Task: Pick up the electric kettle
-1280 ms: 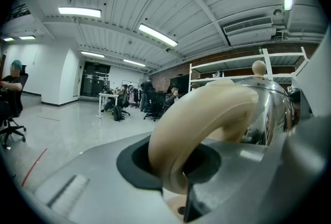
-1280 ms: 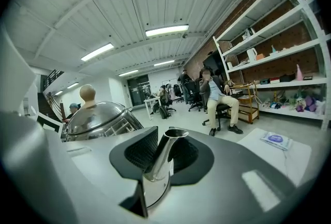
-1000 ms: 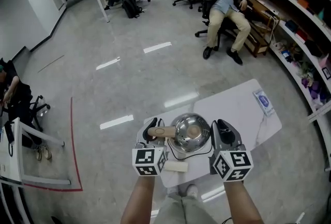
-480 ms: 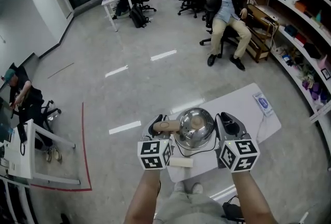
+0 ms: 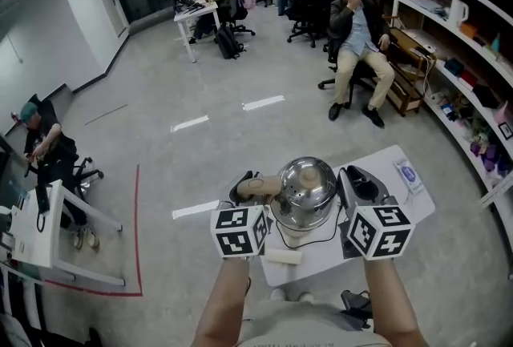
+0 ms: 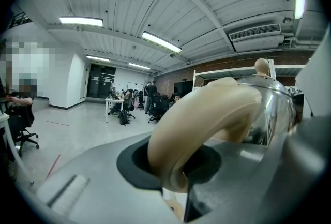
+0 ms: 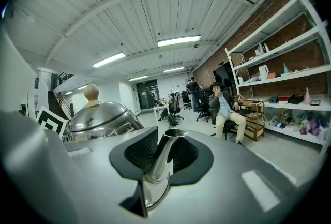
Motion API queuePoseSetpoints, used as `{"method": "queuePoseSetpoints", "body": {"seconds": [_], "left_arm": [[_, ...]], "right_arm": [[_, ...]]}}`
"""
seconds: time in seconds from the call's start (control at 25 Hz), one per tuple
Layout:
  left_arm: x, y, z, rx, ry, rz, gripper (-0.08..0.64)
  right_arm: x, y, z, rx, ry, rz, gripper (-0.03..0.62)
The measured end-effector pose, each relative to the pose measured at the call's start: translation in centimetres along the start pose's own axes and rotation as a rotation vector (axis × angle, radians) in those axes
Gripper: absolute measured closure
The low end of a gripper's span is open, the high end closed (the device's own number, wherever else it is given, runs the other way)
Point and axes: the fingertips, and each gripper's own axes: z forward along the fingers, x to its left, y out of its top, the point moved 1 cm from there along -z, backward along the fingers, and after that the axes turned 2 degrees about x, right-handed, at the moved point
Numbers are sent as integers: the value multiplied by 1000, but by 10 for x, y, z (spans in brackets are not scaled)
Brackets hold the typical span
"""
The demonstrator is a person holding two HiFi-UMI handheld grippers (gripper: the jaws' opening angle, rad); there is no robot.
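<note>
Above the table [image 5: 413, 201] the electric kettle [image 5: 304, 187] hangs, left claw [image 6: 178, 174] clenching handle [image 6: 207, 114], right claw [image 7: 155, 168] clenching spout [image 7: 164, 150].

Head view: kettle [image 5: 304, 189] underside and spout covered by right gripper [image 5: 357, 183]; handle's end lost inside left gripper [image 5: 244, 188]. Packet [image 5: 407, 175] on table [image 5: 405, 207]: print too small. Forearms cut at lower edge.

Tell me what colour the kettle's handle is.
Cream-beige. The handle shows best in the left gripper view.
</note>
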Motion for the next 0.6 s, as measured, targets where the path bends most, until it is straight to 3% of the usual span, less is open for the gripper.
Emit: {"method": "queuePoseSetpoints", "body": {"seconds": [0.6], "left_arm": [[-3,45,-31,-92,47,42,502]], "right_arm": [[15,31,-18,-35,33,38,506]]}}
